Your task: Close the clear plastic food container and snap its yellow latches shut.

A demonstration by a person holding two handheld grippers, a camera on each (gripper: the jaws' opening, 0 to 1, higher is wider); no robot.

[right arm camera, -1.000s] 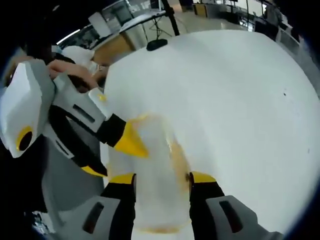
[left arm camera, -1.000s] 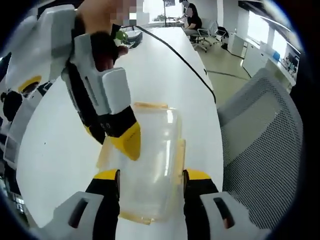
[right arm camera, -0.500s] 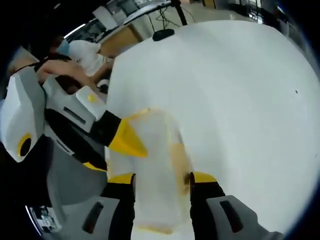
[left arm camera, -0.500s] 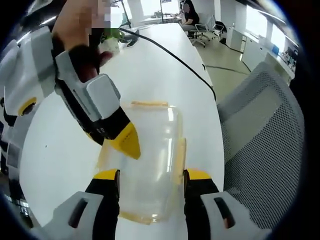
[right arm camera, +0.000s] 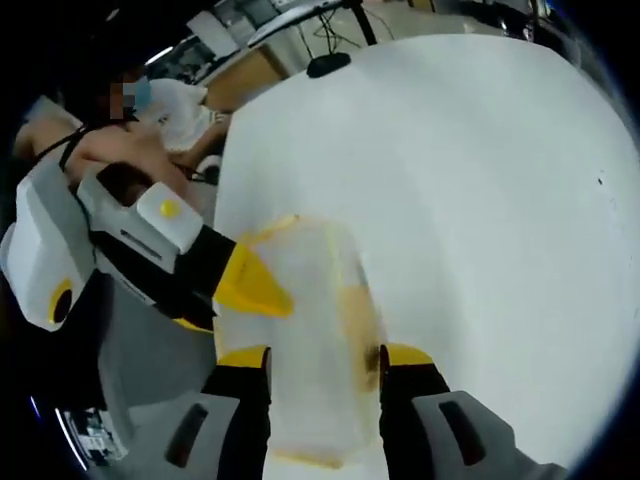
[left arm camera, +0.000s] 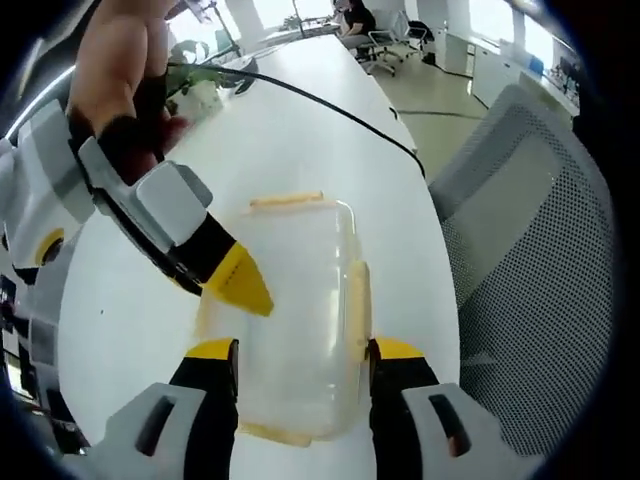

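Both grippers straddle the clear rectangular plastic container [left arm camera: 300, 310] on the white table [left arm camera: 330, 130], jaws apart; my right gripper [left arm camera: 235, 285] enters at 10 o'clock, probably to press a yellow latch [left arm camera: 357, 310].

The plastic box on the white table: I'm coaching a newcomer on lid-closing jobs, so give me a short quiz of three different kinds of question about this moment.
1. True or false: the plastic box stands on a white table.
2. In the left gripper view, what stands beside the table? A) a mesh office chair B) a ladder C) a fridge
3. Fill in: in the left gripper view, the right tongs reach in with their ____ tip over the box lid.

Key: 1 true. 2 A, the mesh chair. 3 yellow. The left tongs stand open, one jaw at each side of the box.
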